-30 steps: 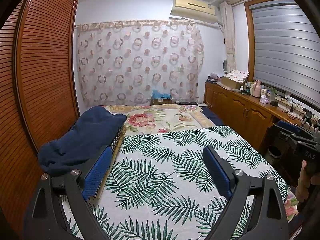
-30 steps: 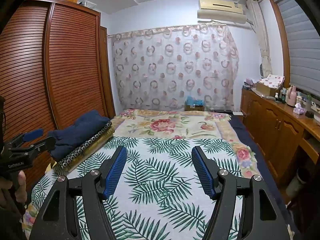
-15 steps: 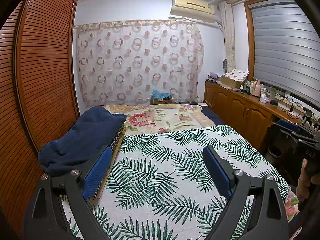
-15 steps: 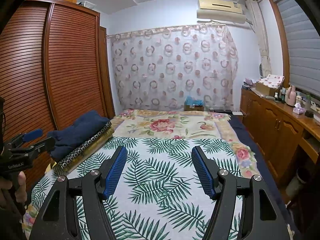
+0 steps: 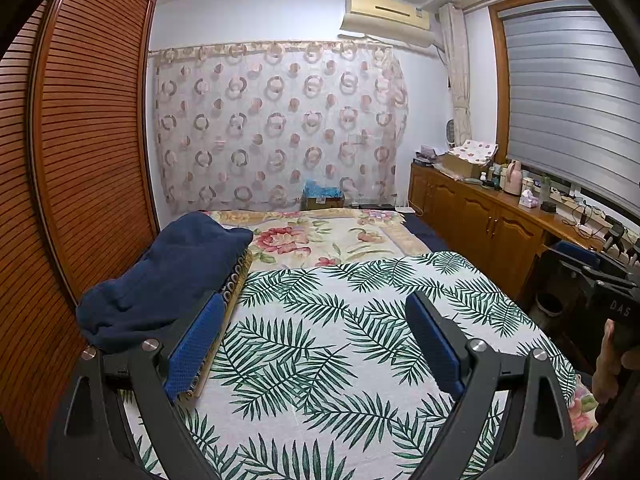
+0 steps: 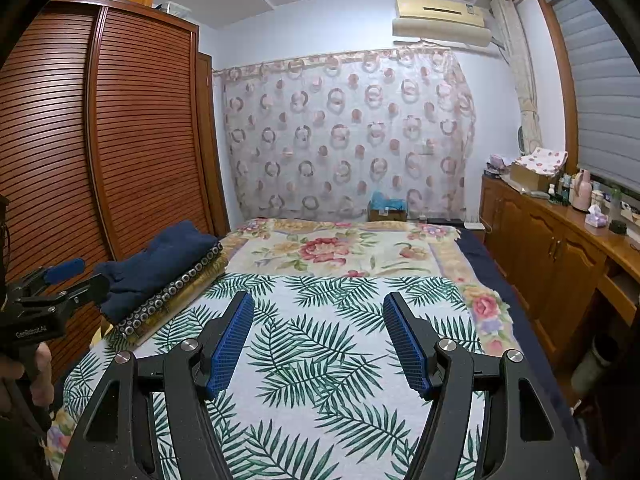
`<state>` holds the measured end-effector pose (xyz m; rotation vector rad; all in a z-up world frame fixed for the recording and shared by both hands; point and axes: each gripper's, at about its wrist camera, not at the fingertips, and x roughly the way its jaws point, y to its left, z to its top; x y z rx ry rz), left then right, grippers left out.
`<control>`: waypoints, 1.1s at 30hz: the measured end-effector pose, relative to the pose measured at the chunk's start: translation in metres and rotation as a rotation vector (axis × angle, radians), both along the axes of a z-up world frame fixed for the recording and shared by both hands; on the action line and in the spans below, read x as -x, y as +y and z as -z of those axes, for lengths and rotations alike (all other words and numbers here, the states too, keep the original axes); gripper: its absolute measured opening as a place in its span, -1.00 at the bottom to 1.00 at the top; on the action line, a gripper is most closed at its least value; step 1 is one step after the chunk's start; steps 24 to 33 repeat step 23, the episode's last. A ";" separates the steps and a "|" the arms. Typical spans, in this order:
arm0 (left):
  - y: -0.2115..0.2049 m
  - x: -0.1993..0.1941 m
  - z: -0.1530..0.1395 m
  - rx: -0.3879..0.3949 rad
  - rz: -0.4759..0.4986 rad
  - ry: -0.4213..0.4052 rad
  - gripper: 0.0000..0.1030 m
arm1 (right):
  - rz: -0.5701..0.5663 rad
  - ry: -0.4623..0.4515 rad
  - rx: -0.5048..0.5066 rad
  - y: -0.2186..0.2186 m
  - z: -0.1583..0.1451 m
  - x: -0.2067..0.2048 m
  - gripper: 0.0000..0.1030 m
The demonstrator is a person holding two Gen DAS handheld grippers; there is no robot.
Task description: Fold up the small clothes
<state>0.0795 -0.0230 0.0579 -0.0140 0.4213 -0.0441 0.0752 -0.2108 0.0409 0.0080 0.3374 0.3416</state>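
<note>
Currently the left gripper stands with its blue pads wide apart and nothing between them, held above the palm-leaf sheet. The right gripper is likewise parted, somewhat less widely, and grips nothing; it hangs over the same sheet. Each tool appears at the edge of the other's view, carried in a person's hand.

The nearest clothing is a dark blue garment, lying just beyond and to the left of the left gripper's left pad. It rests on top of a flat patterned piece with a ring-print border, and the two form a low stack at the left side of the bed, beside the slatted wardrobe doors. Whether the blue garment is neatly folded or only laid loosely cannot be told; its near end looks rumpled.

Farther out, a floral blanket covers the far part of the bed, ahead of a ring-patterned curtain.

No garment lies spread on the leaf sheet. Judged from this, either folding has not begun or a finished stack has been set aside; the pictures do not settle which. Neither gripper touches any cloth.
</note>
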 end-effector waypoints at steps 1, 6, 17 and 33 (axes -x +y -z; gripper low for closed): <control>0.000 0.000 0.000 0.000 0.000 0.000 0.79 | 0.000 0.001 -0.001 -0.001 0.000 0.000 0.35; 0.000 0.000 -0.001 0.000 0.001 -0.001 0.79 | 0.000 -0.001 -0.002 -0.004 0.000 0.001 0.35; 0.000 0.000 0.000 0.000 0.001 -0.001 0.79 | -0.002 -0.001 -0.003 -0.008 0.000 0.002 0.35; 0.000 0.000 0.001 0.000 0.000 -0.001 0.79 | 0.000 -0.002 -0.006 -0.008 -0.001 0.002 0.35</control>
